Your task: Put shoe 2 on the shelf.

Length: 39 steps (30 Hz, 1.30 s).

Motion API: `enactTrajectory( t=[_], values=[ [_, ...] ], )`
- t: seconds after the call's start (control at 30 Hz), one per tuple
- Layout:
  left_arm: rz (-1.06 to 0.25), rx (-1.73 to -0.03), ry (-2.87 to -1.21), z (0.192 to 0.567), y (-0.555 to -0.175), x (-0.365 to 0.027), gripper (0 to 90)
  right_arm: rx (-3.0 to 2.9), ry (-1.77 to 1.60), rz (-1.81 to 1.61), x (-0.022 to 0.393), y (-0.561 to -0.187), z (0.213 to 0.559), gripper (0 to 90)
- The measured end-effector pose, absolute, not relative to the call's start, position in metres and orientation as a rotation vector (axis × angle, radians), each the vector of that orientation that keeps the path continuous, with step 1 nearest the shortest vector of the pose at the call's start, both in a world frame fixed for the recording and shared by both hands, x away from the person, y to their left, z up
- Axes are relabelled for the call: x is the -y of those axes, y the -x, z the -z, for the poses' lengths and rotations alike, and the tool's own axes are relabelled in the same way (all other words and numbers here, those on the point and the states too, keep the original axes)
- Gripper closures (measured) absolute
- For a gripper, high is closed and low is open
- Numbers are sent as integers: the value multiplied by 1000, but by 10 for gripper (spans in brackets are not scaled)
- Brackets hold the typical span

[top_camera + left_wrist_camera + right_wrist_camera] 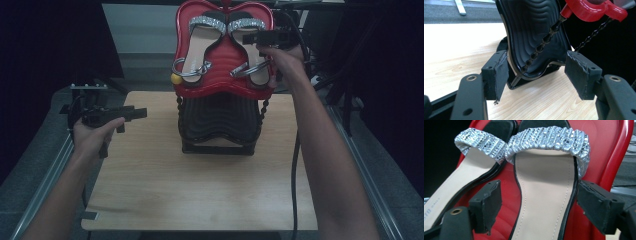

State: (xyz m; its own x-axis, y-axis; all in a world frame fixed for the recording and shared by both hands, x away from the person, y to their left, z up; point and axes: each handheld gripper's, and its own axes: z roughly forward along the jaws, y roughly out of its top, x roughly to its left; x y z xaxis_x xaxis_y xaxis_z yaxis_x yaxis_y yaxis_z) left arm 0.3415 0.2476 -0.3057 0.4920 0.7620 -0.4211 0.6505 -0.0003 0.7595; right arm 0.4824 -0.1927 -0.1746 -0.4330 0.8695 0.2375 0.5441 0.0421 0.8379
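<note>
Writing: "DAILY" partly readable on left sandal (454, 192) insole | right sandal (544, 202) on red top tray (225, 85) of rack, silver straps | right gripper (539, 205) released, jaws straddling it | left gripper (536, 75) released, facing black lower tray (534, 37) | wooden table (165, 185)

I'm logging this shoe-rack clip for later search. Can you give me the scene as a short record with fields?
surface: wooden table
rack: two-tier stand, red top tray, black lower tray
on top tray: pair of sandals with silver straps, left sandal, right sandal
right gripper: at the right sandal, jaws open either side of its sole, pads not pressing
left gripper: open, low over the table, facing the black lower tray
</note>
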Motion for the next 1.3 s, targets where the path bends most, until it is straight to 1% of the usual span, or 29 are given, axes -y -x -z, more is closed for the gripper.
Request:
enactTrajectory(
  t=[0.13, 0.27, 0.4, 0.7, 1.0, 1.3],
  values=[
    [-135, -1214, -1710, 306, -341, -248, 353, -2032, -1376, -1431, 200, -477, 175, 315],
    [-136, -1215, -1705, 306, -341, -248, 353, -2048, -1329, -1517, 212, -472, 176, 353],
    [-138, -1214, -1702, 305, -340, -247, 353, -2043, -1303, -1582, 228, -465, 178, 370],
    [-140, -1212, -1711, 303, -341, -243, 353, -2036, -1251, -1650, 271, -440, 196, 379],
    [-141, -1211, -1713, 303, -341, -243, 353, -2037, -1235, -1672, 313, -415, 226, 380],
    [-139, -1210, -1712, 305, -340, -239, 353, -2058, -1215, -1673, 333, -395, 265, 385]
  ],
)
